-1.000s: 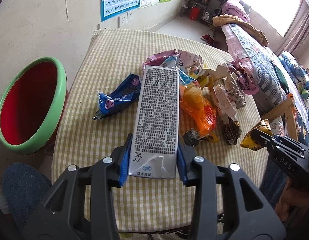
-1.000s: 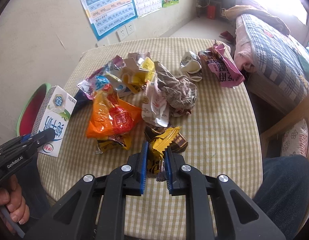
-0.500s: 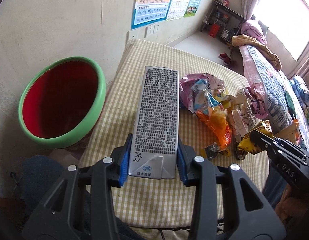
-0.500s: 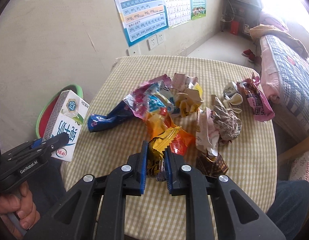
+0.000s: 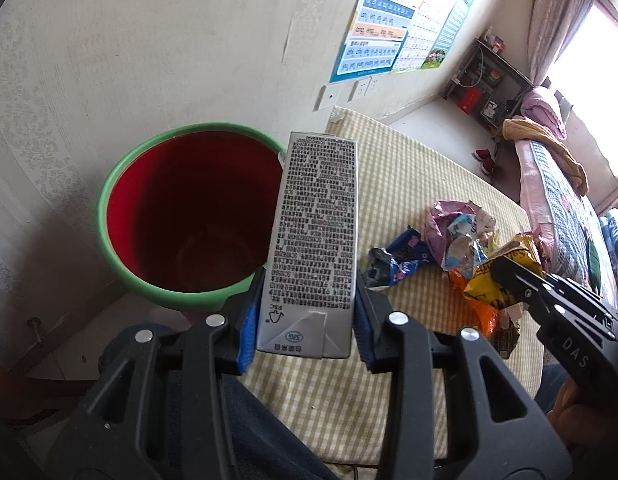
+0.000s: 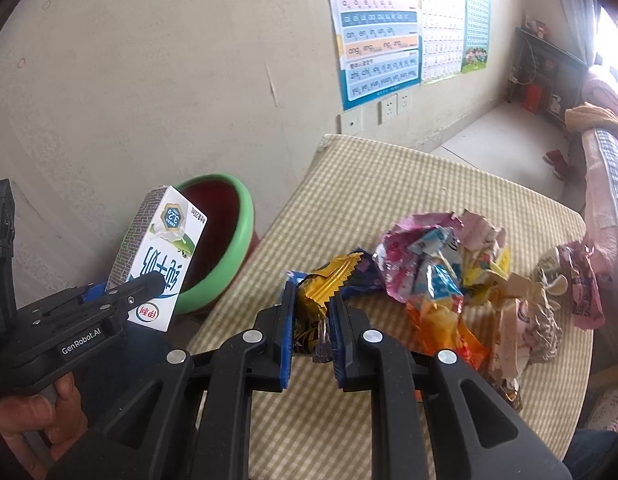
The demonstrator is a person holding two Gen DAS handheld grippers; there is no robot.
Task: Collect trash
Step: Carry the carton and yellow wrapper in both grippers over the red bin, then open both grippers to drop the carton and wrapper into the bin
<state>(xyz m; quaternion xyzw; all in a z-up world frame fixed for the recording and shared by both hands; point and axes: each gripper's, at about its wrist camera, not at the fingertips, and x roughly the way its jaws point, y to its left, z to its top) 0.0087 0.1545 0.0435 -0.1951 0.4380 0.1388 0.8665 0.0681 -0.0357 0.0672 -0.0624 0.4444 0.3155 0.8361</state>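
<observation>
My left gripper is shut on a grey and white milk carton, held by its lower end; the carton's far end overlaps the rim of a green bin with a red inside beside the table. The same carton and left gripper show at the left of the right wrist view, with the bin behind. My right gripper is shut on a crumpled yellow wrapper, above the table's near left part. A heap of wrappers lies on the checked tablecloth.
A wall with posters and sockets stands behind the bin and table. A bed with blankets runs along the right. A person's hand holds the left gripper; a blue trouser leg is under it. A dark shelf stands far back.
Both grippers have swung left and a little upward, away from the trash heap toward the bin. The carton now overlaps the bin's rim; the yellow wrapper has left the pile area.
</observation>
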